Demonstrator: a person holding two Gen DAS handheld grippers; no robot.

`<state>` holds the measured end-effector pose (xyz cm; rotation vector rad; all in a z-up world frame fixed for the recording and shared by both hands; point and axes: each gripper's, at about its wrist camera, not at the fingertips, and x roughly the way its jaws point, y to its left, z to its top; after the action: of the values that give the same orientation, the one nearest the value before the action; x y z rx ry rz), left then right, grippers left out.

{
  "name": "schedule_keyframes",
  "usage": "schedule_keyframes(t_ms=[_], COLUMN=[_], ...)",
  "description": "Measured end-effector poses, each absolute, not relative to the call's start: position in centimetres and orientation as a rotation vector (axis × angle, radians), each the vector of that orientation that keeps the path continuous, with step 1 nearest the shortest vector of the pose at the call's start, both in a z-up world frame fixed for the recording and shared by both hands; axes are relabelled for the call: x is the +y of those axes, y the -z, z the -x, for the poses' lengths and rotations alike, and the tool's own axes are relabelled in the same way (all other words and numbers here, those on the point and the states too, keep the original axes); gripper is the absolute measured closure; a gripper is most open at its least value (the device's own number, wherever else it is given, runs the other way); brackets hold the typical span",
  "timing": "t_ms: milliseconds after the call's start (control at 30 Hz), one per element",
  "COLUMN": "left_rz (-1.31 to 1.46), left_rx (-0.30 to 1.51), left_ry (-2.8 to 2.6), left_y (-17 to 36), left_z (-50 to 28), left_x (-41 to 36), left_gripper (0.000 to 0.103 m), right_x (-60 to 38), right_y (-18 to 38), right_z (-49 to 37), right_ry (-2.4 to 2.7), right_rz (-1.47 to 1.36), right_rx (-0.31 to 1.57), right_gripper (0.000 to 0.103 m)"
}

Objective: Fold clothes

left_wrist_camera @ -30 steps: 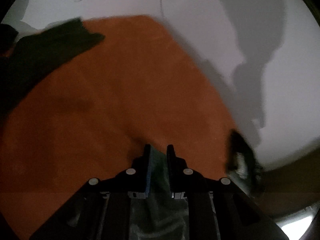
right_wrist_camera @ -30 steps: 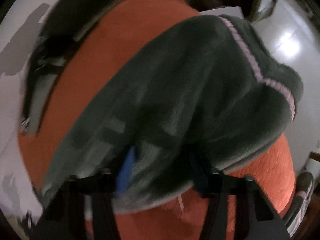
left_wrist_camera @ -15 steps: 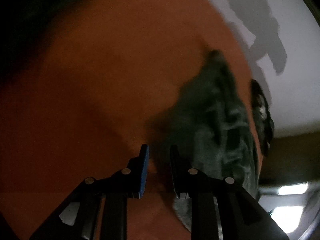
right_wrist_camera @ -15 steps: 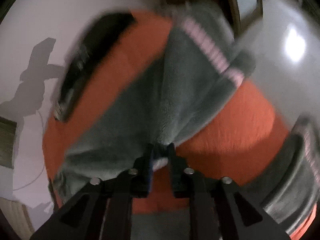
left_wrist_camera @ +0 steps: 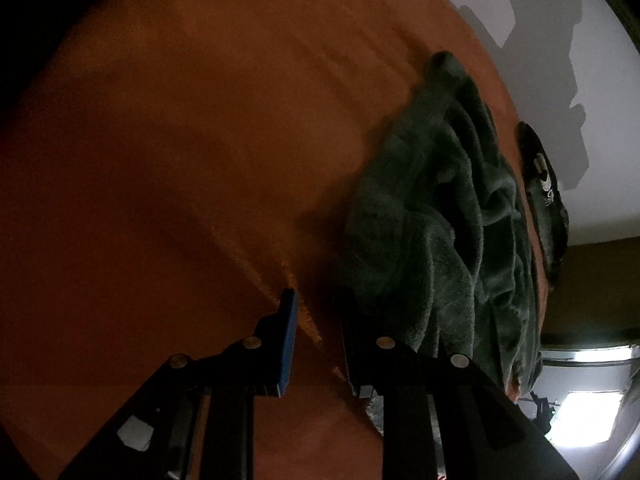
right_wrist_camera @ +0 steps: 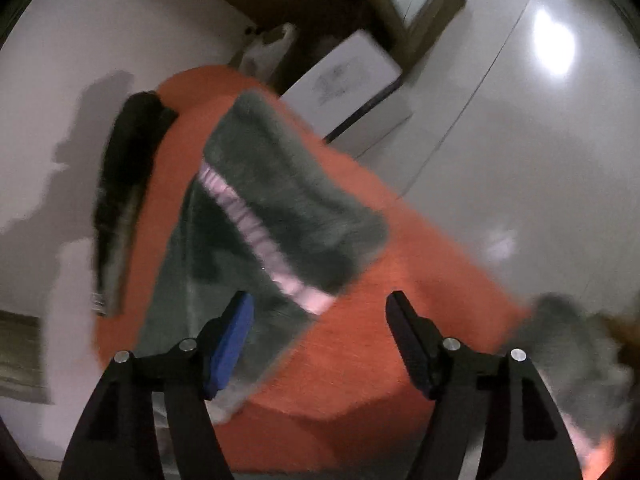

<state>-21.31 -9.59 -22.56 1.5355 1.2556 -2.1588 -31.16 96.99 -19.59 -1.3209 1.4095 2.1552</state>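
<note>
Beyond the opening, empty right tongs [right_wrist_camera: 320,300] lies the folded grey garment [right_wrist_camera: 256,216].

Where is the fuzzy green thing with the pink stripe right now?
In the right wrist view the green fleece garment lies folded on the orange blanket, left of centre, beside a black garment further left.

Orange bed cover [right_wrist_camera: 360,360]; on it: grey fleece garment [right_wrist_camera: 256,240], black garment [right_wrist_camera: 124,184].

The surface [right_wrist_camera: 360,360] is covered in plain orange. The fleece garment [right_wrist_camera: 288,216] on it is dark grey-green with a pale pink stripe [right_wrist_camera: 256,224]. A black garment [right_wrist_camera: 124,176] lies beside the white wall [right_wrist_camera: 60,80].
</note>
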Motion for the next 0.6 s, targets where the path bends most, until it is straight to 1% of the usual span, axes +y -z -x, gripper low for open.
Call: schedule_keyframes(t_ms=[133, 200, 333, 400, 433, 500, 533, 567, 600], left_rz=[-1.53, -1.547, -1.57, -1.57, -1.569, -1.567, -1.567, -1.567, -1.567], left_rx=[1.296, 1.277, 1.276, 1.292, 1.299, 1.3, 1.296, 1.291, 1.289], left_ry=[2.138, 2.149, 2.152, 2.137, 2.13, 2.123, 2.124, 2.125, 2.127], left_y=[23.0, 23.0, 23.3, 23.7, 23.8, 23.8, 23.7, 23.6, 23.6], left_z=[21.4, 21.5, 20.8, 20.4, 20.3, 20.5, 20.5, 20.5, 20.4], left_x=[-9.4, -9.1, -9.4, -9.6, -9.6, -9.7, -9.7, -9.7, -9.7], left_gripper=[0.08, 0.08, 0.08, 0.08, 0.08, 0.08, 0.08, 0.08, 0.08], right_x=[97.7, 97.7, 98.2, 98.9, 99.1, 99.6, 99.7, 99.6, 99.5], right_y=[21.5, 21.1, 17.7, 18.8, 20.0, 21.7, 21.5, 20.4, 18.9], right_z=[32.4, 33.4, 35.7, 37.0, 37.4, 36.9, 36.6, 36.1, 35.5], right_ry=[-1.99, -1.852, -1.904, -1.849, -1.801, -1.751, -1.772, -1.829, -1.891], right_rz=[1.267, 1.342, 1.33, 1.408, 1.455, 1.436, 1.382, 1.322, 1.268], right_rx=[1.475, 1.41, 1.203, 1.207, 1.264, 1.445, 1.496, 1.478, 1.433], right_gripper=[0.035, 0.035, 0.035, 0.035, 0.037, 0.072, 0.079, 0.088, 0.089])
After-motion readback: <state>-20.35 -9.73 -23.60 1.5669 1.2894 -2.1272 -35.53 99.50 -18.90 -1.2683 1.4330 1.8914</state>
